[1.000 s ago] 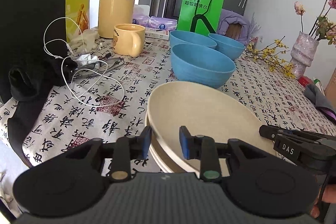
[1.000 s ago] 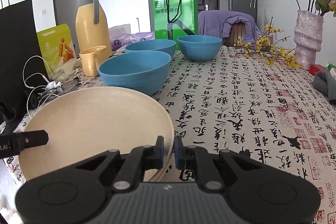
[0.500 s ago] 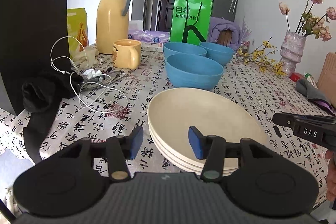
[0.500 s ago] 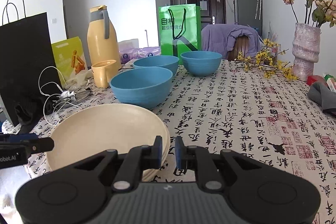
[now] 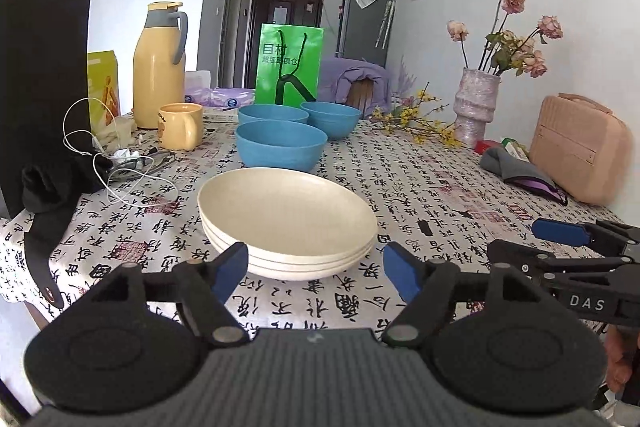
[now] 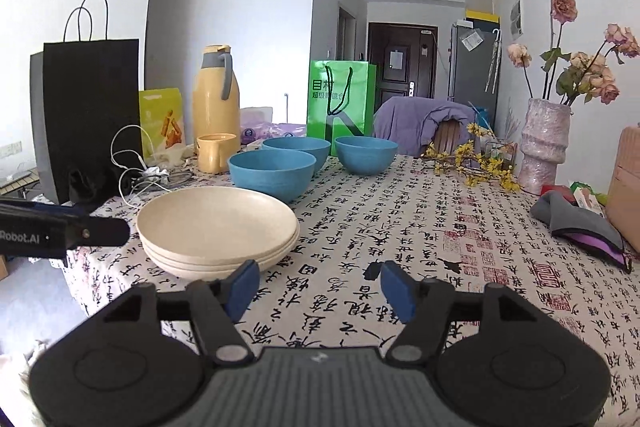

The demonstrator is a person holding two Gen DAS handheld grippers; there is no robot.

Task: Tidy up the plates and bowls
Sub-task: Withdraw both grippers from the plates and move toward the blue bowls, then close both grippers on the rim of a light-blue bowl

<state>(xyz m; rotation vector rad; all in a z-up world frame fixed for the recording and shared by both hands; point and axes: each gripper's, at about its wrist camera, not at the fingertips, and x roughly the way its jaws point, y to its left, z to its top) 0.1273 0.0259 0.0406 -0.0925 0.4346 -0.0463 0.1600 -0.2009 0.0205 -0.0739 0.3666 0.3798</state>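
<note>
Right, writing first: "DAS" in white on the right gripper (image 5: pixel 560 233) body as seen from the left wrist cam; "Robot.AI" on the left gripper (image 6: pixel 116 230) as seen from the right cam. Green bag (image 5: pixel 289 65) carries white Chinese characters, and the tablecloth (image 6: pixel 400 227) is printed w/ black calligraphy and red seals. Stack of cream plates (image 5: pixel 289 223) sits on the cloth just ahead of the left gripper, clear of its blue pads (image 5: pixel 230 271); in the right cam the stack is ahead and to the left, apart from the pads (image 6: pixel 394 289). Both grippers' jaws have just been opening and stand released, nothing between them. Three blue bowls (image 6: pixel 272 173) sit separately behind the plates; insides can't be seen. Vase (image 6: pixel 544 147) holds dried roses.
</note>
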